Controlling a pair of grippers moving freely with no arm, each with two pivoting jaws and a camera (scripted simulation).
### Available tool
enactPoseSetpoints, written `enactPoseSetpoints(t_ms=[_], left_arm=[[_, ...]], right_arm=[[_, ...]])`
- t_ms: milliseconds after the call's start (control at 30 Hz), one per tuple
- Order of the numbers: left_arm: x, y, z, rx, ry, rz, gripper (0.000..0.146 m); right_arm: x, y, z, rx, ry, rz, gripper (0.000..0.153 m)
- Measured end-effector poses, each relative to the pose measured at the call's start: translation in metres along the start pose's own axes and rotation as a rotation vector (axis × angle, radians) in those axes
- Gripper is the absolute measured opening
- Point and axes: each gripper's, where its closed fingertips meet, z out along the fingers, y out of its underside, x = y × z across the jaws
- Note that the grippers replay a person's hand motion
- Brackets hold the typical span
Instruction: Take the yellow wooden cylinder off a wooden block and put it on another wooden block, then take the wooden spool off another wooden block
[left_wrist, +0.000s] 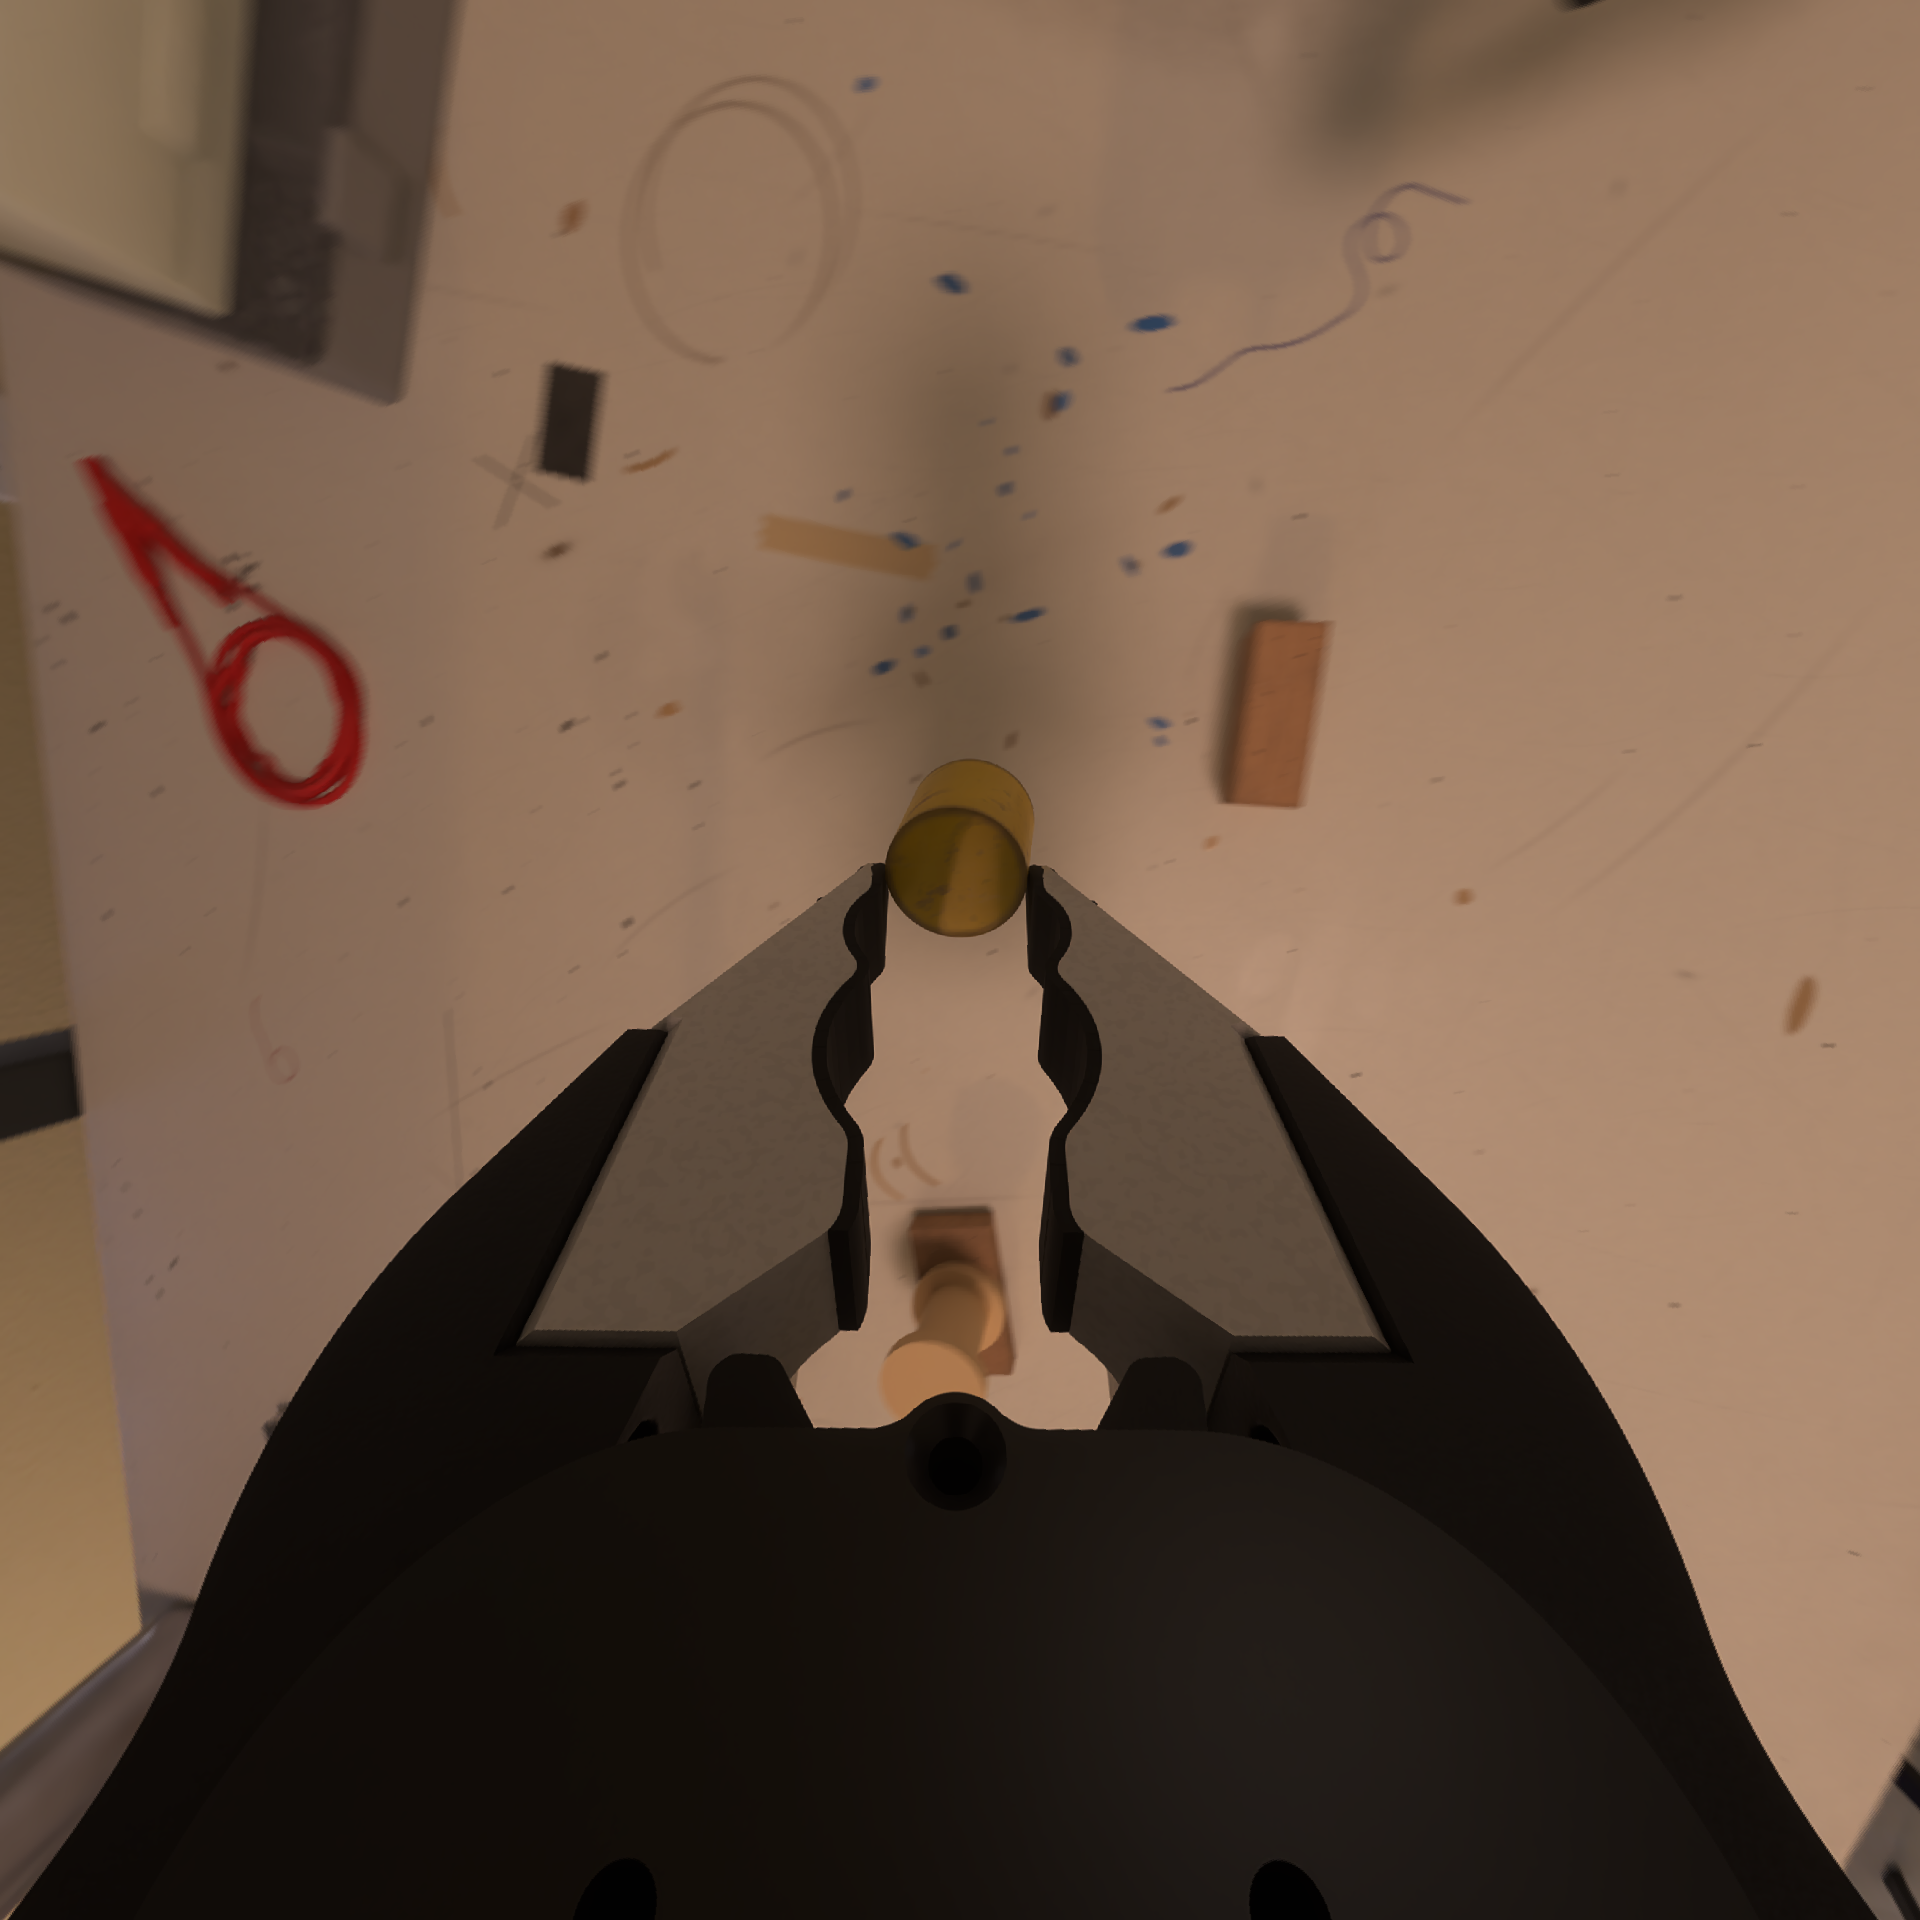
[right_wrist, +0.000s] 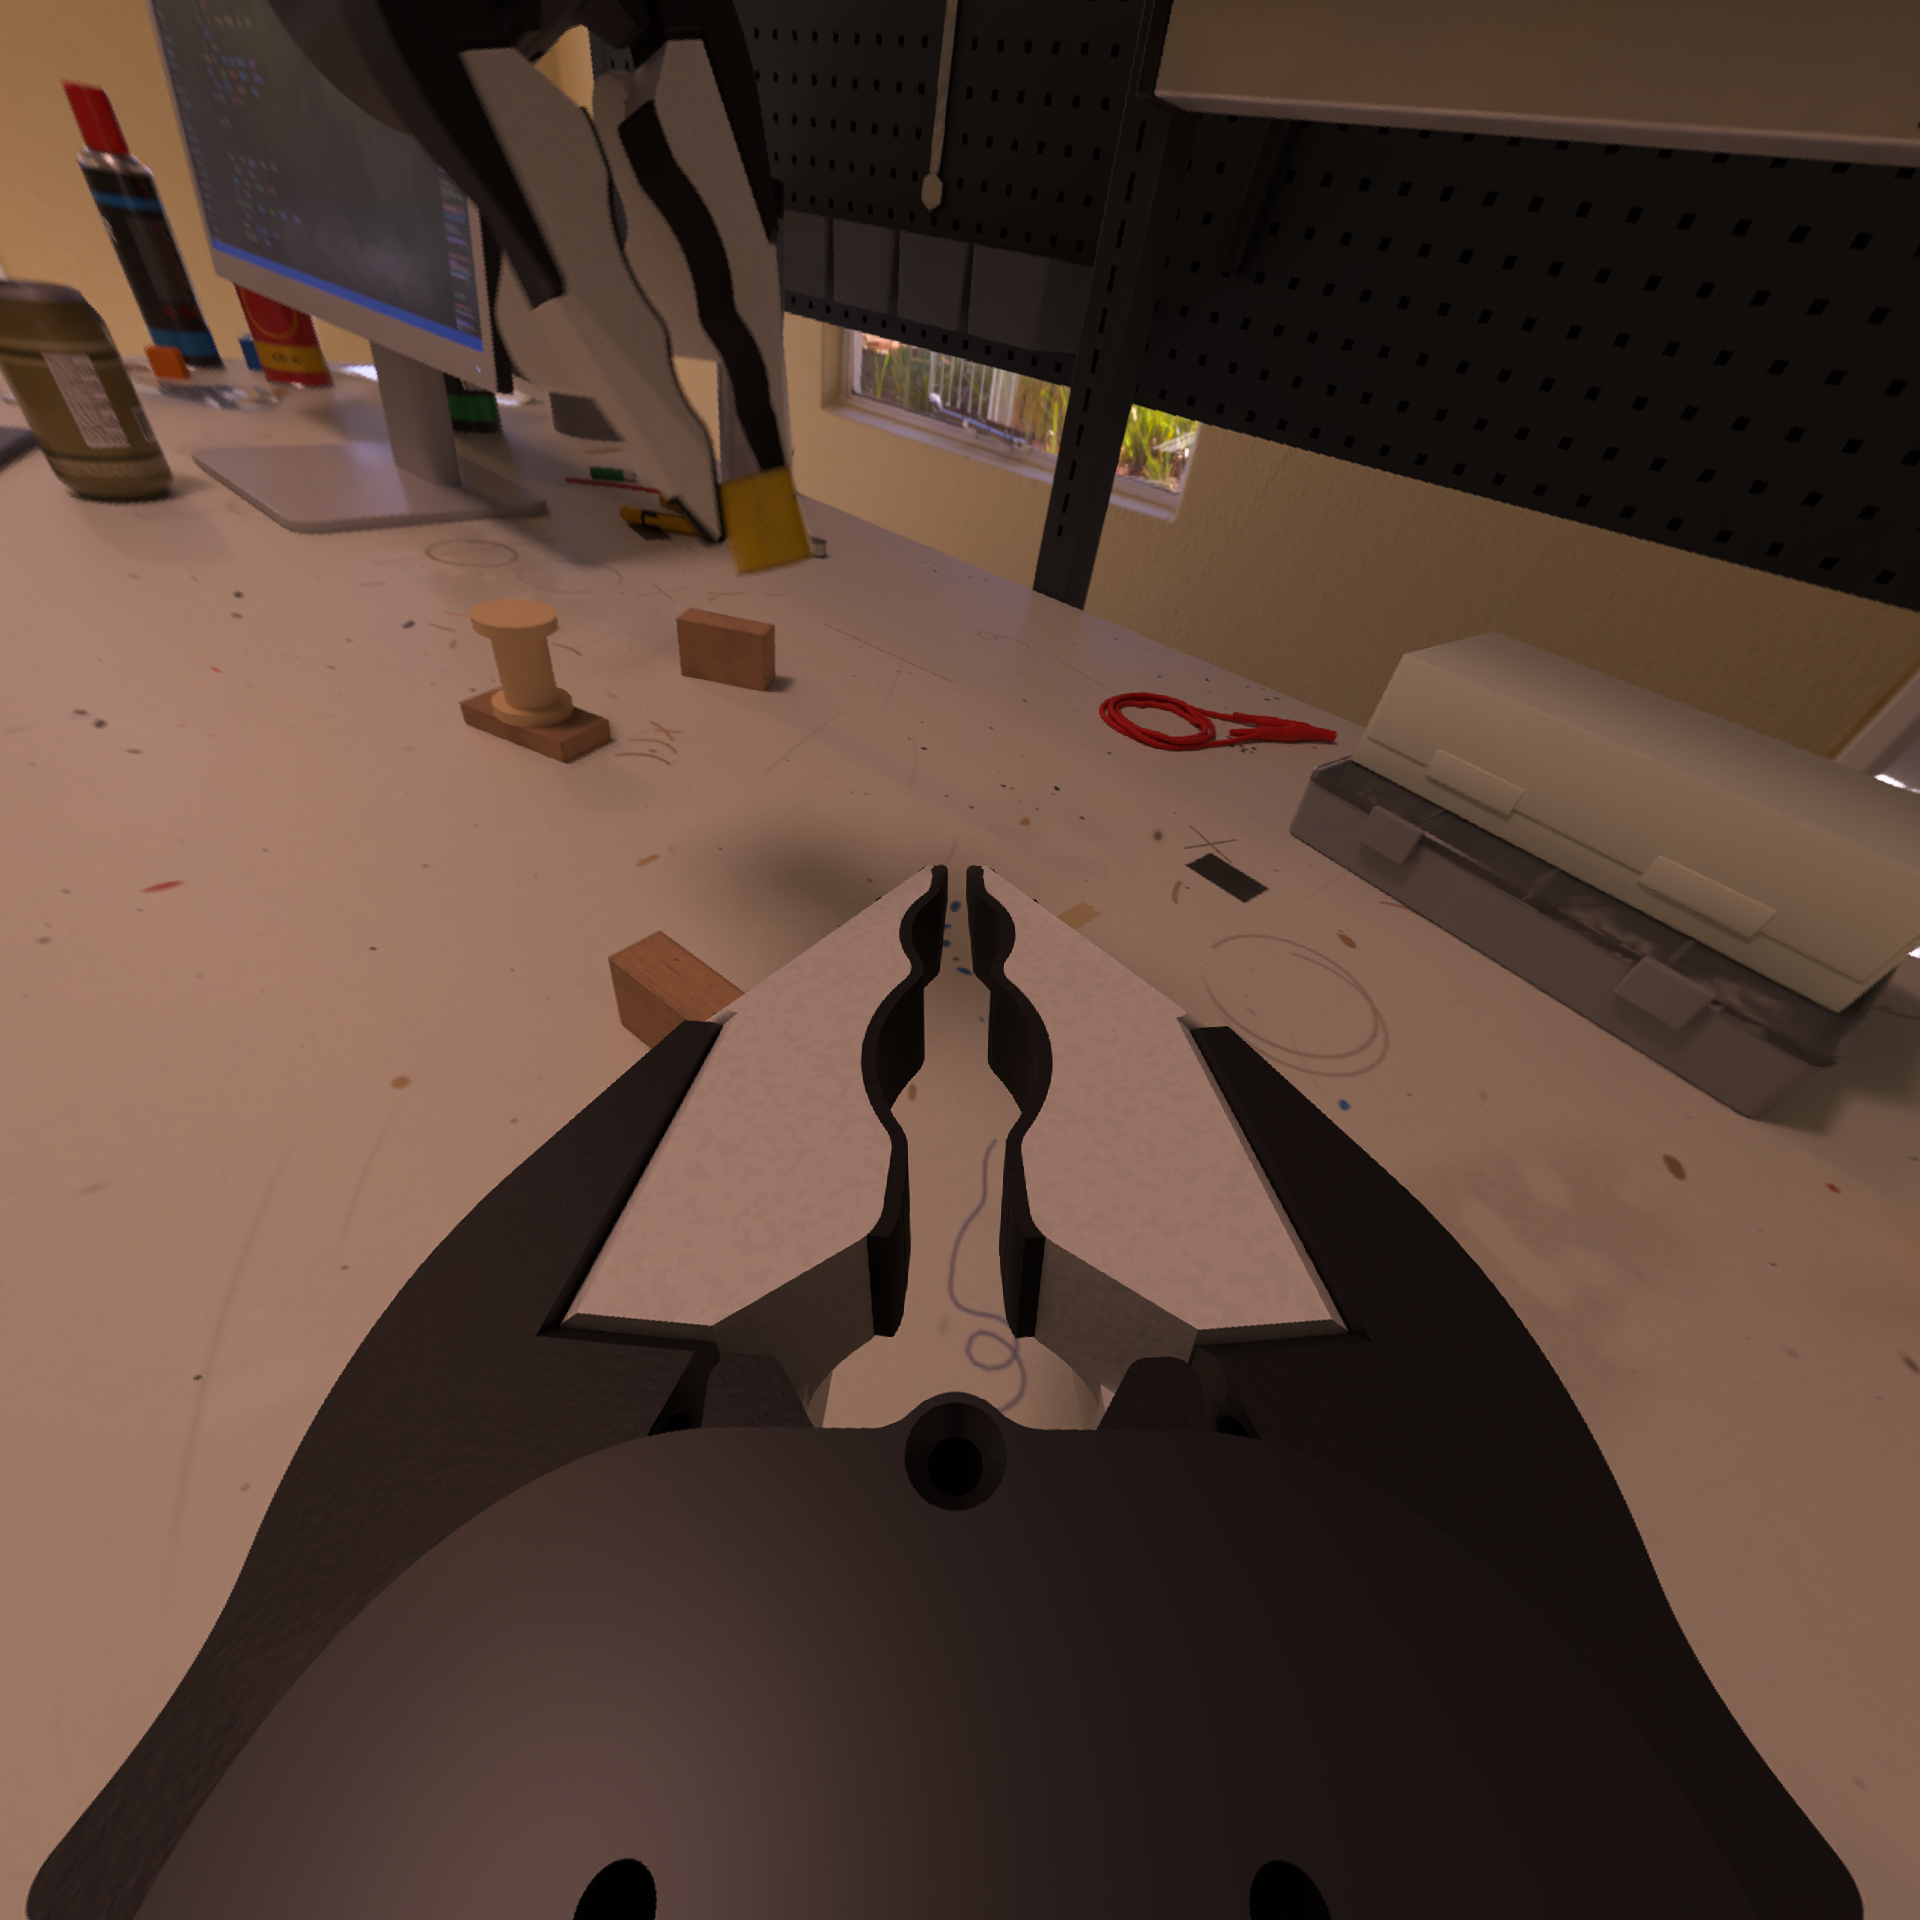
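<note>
Yellow wooden cylinder (left_wrist: 961, 852) sits clamped between the tips of your left gripper (left_wrist: 958, 894), lifted clear above the table (left_wrist: 1455, 1039); its long axis runs along the fingers, so you see its round end face-on. What your next move turns on is the bare wooden block (left_wrist: 1276, 715): in the left wrist view it lies ahead and off to the right of the cylinder, well apart, flat on the table with its long side roughly in line with the fingers. You will likely need to carry right and forward, then lower.

Your right gripper (right_wrist: 957, 883) is nearly closed on nothing, only a slit between the tips, hovering low over the table.

From the right wrist view you get what the left cannot give: the height of the cylinder above the table, the spool (right_wrist: 520, 660) upright on its own flat block (right_wrist: 535, 727), and a third block (right_wrist: 665, 982) just beside the right gripper. The left view shows the spool only as a blur between the finger roots
</note>
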Motion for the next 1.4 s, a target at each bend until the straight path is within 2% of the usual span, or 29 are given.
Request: enactPoseSetpoints(t_ms=[233, 467, 667, 767, 833, 967, 1067, 1167, 1267, 1400], left_arm=[[0.077, -0.021, 0.05, -0.085, 0.154, 0.046, 0.026], [0.095, 0.004, 0.096, -0.247, 0.191, 0.006, 0.027], [0.096, 0.003, 0.097, -0.204, 0.201, 0.004, 0.026], [0.093, -0.001, 0.093, -0.151, 0.207, 0.005, 0.044], [0.083, -0.009, 0.077, -0.062, 0.19, -0.015, 0.051], [0.039, -0.012, 0.025, 0.086, 0.108, -0.098, 0.051], [0.002, 0.011, -0.007, 0.089, 0.027, -0.16, 0.049], [-0.023, 0.052, -0.02, 0.01, -0.011, -0.218, 0.048], [-0.033, 0.1, -0.017, -0.112, -0.004, -0.257, 0.044], [-0.023, 0.16, -0.003, -0.267, 0.074, -0.283, 0.041]], right_arm=[[0.004, 0.008, 0.0, -0.031, 0.023, -0.046, 0.004], [0.009, 0.011, -0.001, -0.038, 0.039, -0.026, 0.004], [0.01, 0.013, 0.0, -0.043, 0.039, -0.02, 0.004], [0.01, 0.013, -0.001, -0.04, 0.041, -0.021, 0.004], [0.011, 0.013, -0.001, -0.038, 0.042, -0.016, 0.004], [0.012, 0.014, -0.002, -0.038, 0.043, -0.006, 0.004], [0.012, 0.015, -0.001, -0.04, 0.042, -0.003, 0.004], [0.012, 0.015, -0.001, -0.042, 0.043, -0.001, 0.004], [0.013, 0.014, -0.002, -0.04, 0.046, -0.001, 0.004], [0.015, 0.015, -0.003, -0.04, 0.049, 0.005, 0.004]])
